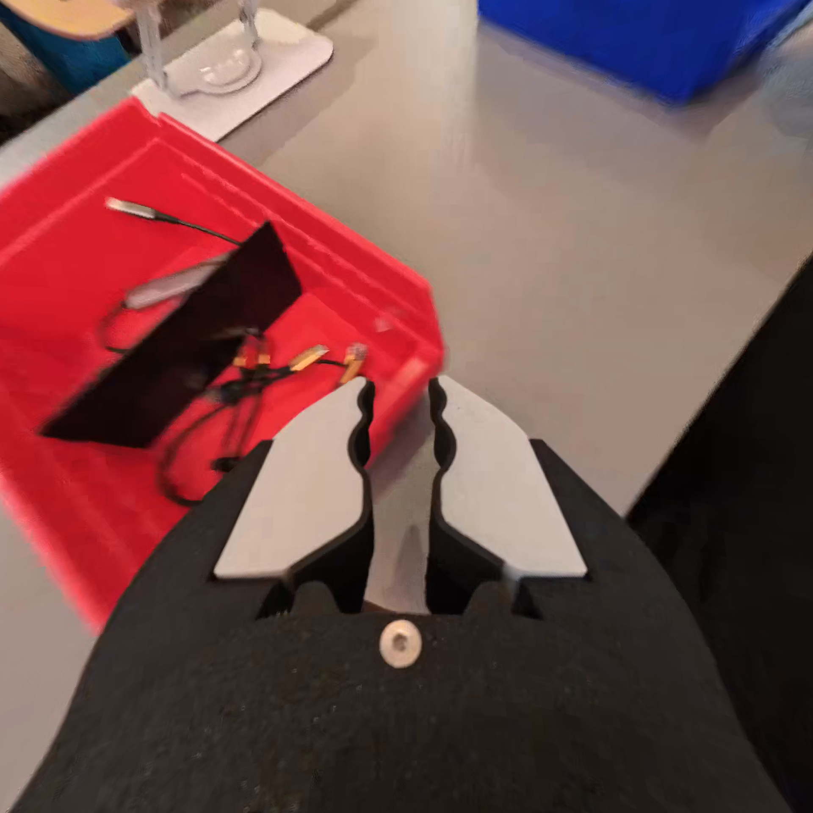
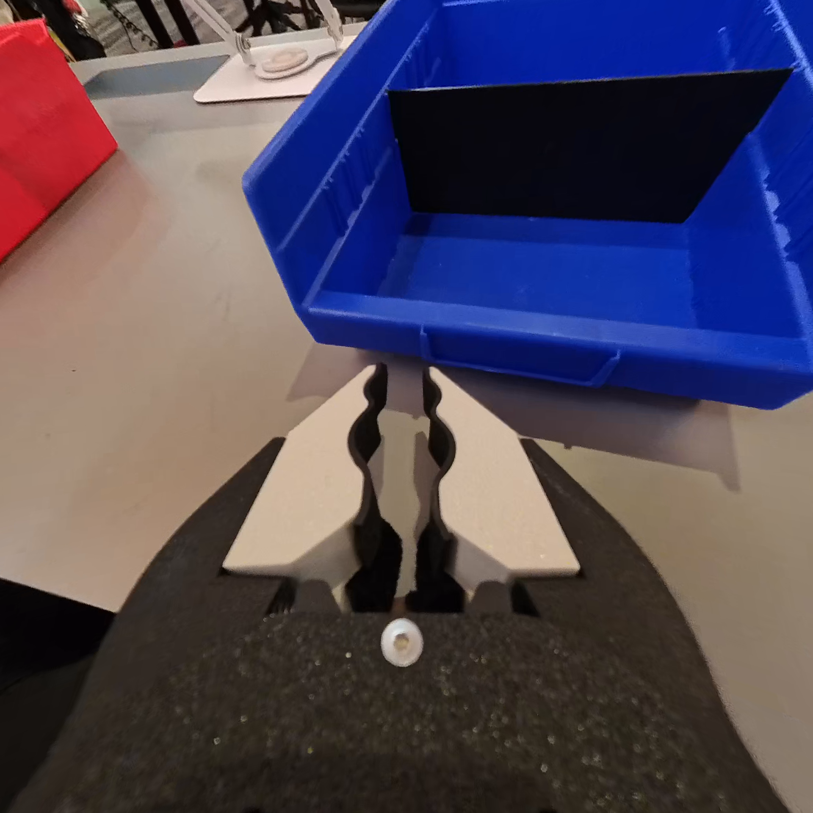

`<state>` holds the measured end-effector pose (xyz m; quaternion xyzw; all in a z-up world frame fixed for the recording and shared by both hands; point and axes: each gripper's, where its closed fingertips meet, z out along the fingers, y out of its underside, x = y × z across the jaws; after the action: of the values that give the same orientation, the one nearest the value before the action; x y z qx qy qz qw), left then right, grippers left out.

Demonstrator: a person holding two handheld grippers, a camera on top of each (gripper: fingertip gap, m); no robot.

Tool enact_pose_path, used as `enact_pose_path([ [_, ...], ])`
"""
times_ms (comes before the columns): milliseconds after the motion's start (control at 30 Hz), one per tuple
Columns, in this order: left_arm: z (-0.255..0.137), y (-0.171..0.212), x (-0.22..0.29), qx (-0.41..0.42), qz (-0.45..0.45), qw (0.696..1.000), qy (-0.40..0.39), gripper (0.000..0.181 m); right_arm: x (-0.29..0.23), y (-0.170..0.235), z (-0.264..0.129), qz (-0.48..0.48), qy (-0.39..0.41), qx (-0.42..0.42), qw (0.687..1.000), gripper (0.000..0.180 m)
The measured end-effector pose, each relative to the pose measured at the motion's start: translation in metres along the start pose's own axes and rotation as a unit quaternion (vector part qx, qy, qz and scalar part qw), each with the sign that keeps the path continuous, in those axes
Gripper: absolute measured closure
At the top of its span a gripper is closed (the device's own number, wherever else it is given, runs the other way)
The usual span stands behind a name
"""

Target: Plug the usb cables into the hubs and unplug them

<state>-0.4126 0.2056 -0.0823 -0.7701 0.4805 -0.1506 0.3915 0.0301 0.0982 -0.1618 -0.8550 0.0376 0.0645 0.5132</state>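
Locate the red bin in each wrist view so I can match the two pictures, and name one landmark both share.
Left wrist view: the red bin fills the left side, holding cables, a black divider and a silver hub, just beyond the left gripper.
Right wrist view: only a corner of the red bin shows at the upper left edge; its contents are out of sight.
Shared landmark: the blue bin on the grey table.

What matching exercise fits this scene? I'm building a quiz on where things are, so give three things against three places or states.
Things:
1. red bin
2. blue bin
3. left gripper

States:
A. near compartment bare
B. open, holding nothing
C. holds cables and a black divider

Pairs: 1-C, 2-A, 3-B
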Motion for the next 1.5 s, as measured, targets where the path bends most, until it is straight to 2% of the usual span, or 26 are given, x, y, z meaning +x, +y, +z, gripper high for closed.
enact_pose_path([
  [100, 0.019, 0.007, -0.052, -0.137, 0.111, 0.984, -0.021, 0.157, -0.004, 0.002, 0.003, 0.007, -0.01, -0.008, 1.0, 0.164],
  [233, 0.065, 0.042, -0.085, -0.297, 0.245, 0.923, 0.012, 0.156, -0.011, 0.0, 0.004, 0.001, -0.015, -0.005, 1.0, 0.164],
  [300, 0.086, 0.055, -0.09, -0.328, 0.283, 0.901, 0.025, 0.156, -0.012, 0.0, 0.005, -0.009, -0.012, -0.007, 1.0, 0.164],
  [367, 0.101, 0.061, -0.095, -0.338, 0.302, 0.891, 0.021, 0.156, -0.013, 0.001, 0.004, -0.011, -0.01, -0.009, 1.0, 0.164],
  [433, 0.105, 0.065, -0.097, -0.341, 0.315, 0.885, 0.023, 0.175, -0.013, 0.0, 0.004, -0.01, -0.011, -0.006, 1.0, 0.164],
  [633, 0.085, 0.055, -0.097, -0.293, 0.307, 0.905, 0.001, 0.177, -0.006, 0.003, 0.001, -0.008, -0.004, -0.009, 1.0, 0.164],
  [767, 0.053, 0.032, -0.116, -0.25, 0.277, 0.925, -0.064, 0.178, -0.009, 0.004, 0.002, -0.011, -0.007, -0.011, 1.0, 0.164],
  [900, 0.003, -0.02, -0.138, -0.165, 0.222, 0.948, -0.155, 0.178, -0.014, 0.002, 0.0, -0.027, -0.006, -0.004, 1.0, 0.164],
  [1067, -0.081, -0.11, -0.133, -0.017, 0.176, 0.95, -0.256, 0.178, -0.019, -0.001, -0.001, -0.048, -0.004, 0.003, 0.999, 0.164],
  [1133, -0.11, -0.148, -0.113, 0.052, 0.16, 0.95, -0.264, 0.177, -0.02, -0.002, -0.001, -0.047, -0.005, 0.005, 0.999, 0.164],
  [1200, -0.124, -0.18, -0.083, 0.113, 0.137, 0.955, -0.239, 0.177, -0.021, -0.003, -0.001, -0.044, -0.009, 0.007, 0.999, 0.164],
  [1267, -0.117, -0.202, -0.048, 0.146, 0.119, 0.963, -0.191, 0.178, -0.022, -0.005, 0.0, -0.045, -0.009, 0.009, 0.999, 0.164],
  [1333, -0.095, -0.215, -0.016, 0.157, 0.099, 0.972, -0.145, 0.178, -0.023, -0.006, 0.0, -0.048, -0.009, 0.01, 0.999, 0.164],
  [1433, -0.035, -0.218, 0.022, 0.14, 0.055, 0.985, -0.085, 0.178, -0.025, -0.007, 0.0, -0.054, -0.011, 0.012, 0.998, 0.164],
  [1500, 0.016, -0.206, 0.033, 0.105, 0.022, 0.991, -0.074, 0.178, -0.027, -0.007, 0.0, -0.062, -0.011, 0.012, 0.998, 0.164],
])
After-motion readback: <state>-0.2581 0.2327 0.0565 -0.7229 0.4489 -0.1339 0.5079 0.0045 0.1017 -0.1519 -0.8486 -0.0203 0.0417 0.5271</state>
